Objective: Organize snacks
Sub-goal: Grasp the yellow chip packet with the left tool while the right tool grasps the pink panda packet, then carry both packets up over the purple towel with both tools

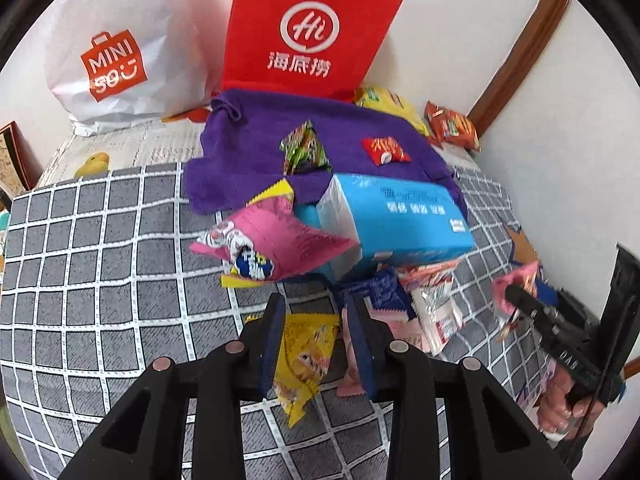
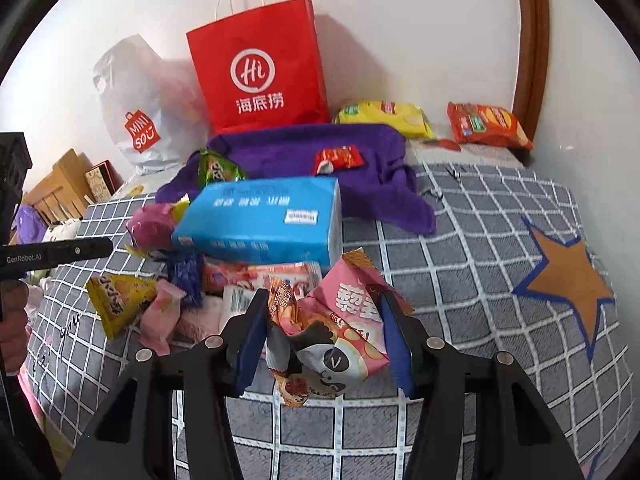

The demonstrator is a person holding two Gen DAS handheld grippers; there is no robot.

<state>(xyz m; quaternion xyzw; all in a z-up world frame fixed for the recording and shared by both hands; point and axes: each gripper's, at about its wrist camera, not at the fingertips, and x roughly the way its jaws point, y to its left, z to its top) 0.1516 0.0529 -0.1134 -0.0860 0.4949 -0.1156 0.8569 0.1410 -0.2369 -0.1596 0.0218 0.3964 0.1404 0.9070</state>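
Observation:
My left gripper (image 1: 314,308) is open around a yellow snack packet (image 1: 306,356) lying on the checked bedspread; its jaws stand on either side without pinching it. My right gripper (image 2: 324,300) stands around a crumpled pink panda snack bag (image 2: 340,332), jaws touching its sides. A blue tissue box (image 2: 264,220) lies across a pile of snack packets (image 2: 224,280). A green packet (image 1: 302,148) and a red packet (image 1: 386,150) rest on a purple towel (image 1: 256,148).
A red paper bag (image 1: 304,28) and a white MINISO bag (image 1: 116,48) stand against the wall. Yellow chip bag (image 2: 384,116) and orange chip bag (image 2: 488,124) lie at the back right. A wooden frame (image 2: 532,40) borders the wall.

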